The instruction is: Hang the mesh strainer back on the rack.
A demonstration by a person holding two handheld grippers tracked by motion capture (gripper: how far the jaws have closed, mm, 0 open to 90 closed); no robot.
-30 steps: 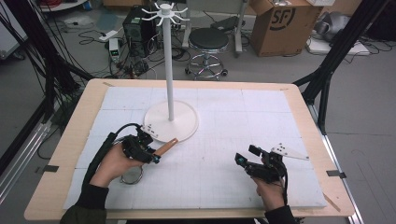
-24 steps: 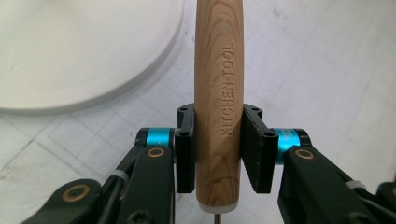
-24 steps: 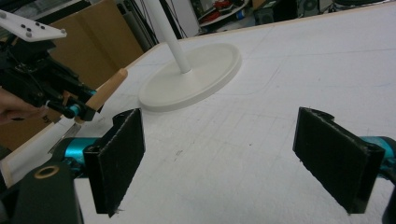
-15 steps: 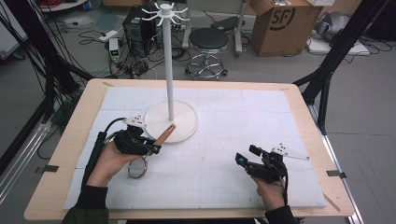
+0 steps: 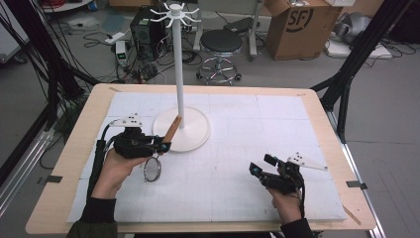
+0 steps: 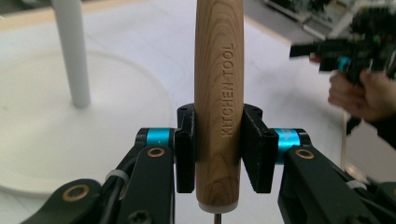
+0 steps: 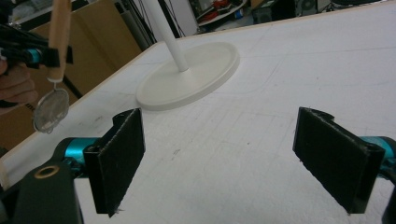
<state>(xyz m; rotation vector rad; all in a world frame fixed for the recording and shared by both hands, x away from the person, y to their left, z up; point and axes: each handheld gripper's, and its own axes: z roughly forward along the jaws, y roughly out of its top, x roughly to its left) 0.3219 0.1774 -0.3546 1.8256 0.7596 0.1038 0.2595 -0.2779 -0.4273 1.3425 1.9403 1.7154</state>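
Strainer (image 5: 152, 168) in the air: our left tool (image 5: 161, 147) is clamped on the wooden handle (image 6: 219, 93) of a small mesh strainer, its jaws pressed tight on both sides of the wood stamped "KITCHEN TOOL". A second ago that handle lay low and nearly flat over the counter (image 5: 317, 106), in front of the white stand's round base (image 5: 195, 136). Now we have lifted it and carried it toward the stand (image 5: 179, 64), so the handle's free end tilts up over the near edge of the base and close to the pole, while the mesh bowl hangs below the grip, clear of the white mat (image 5: 237, 173).

In the right tool's own view the strainer dangles upright from the left tool at the upper left, the bowl lowest. Our right tool (image 5: 260, 166) has kept its place near the counter's front right, jaws spread wide with nothing between them, well apart from the strainer and the stand.

We judge the pickup done and the carry under way. The likely goal is one of the hooks at the crown of the stand (image 5: 174, 10), far above the strainer's present height, so most of the lift is still ahead. The grip sits low on the handle, which leaves the upper end free for hanging.
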